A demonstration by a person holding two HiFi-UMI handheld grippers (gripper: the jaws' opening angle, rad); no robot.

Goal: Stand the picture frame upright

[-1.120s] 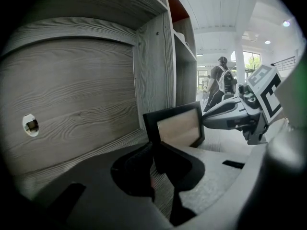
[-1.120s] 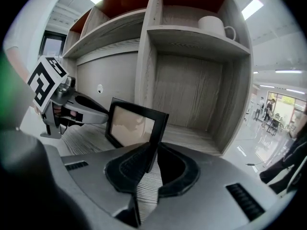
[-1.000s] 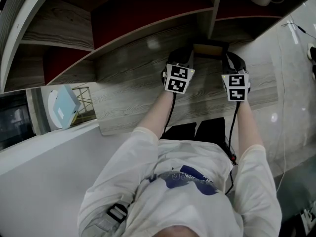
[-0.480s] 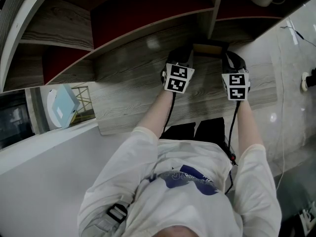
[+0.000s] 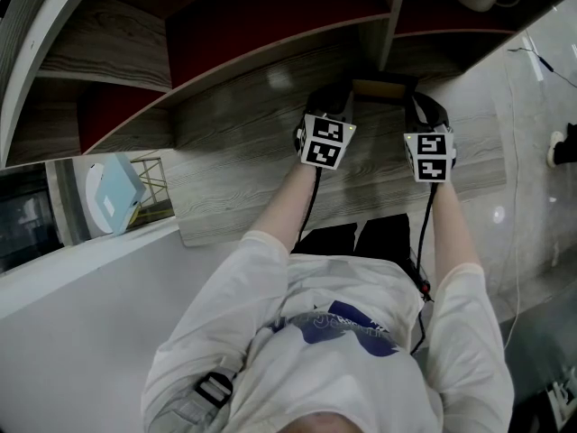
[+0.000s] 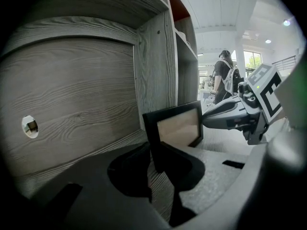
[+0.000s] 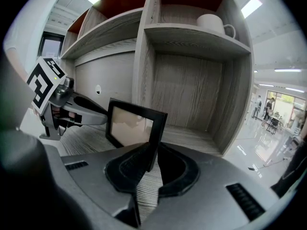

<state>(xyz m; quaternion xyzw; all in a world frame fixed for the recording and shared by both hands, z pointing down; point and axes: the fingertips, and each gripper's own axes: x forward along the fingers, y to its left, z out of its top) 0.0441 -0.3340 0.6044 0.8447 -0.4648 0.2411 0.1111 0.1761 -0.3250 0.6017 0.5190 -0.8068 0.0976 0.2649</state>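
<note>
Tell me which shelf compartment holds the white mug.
The upper compartment right of the divider, higher than the picture frame: the white mug stands on its shelf.

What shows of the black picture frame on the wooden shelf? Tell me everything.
The black rectangular picture frame has a plain dark border, smooth like plastic or painted wood, around a pale beige panel with faint reflections. It stands about upright on its long bottom edge on the grey wood-grain shelf board, just in front of the grey wooden vertical divider. The left gripper is clamped on one short side edge and the right gripper on the other. Nothing else touches it.
</note>
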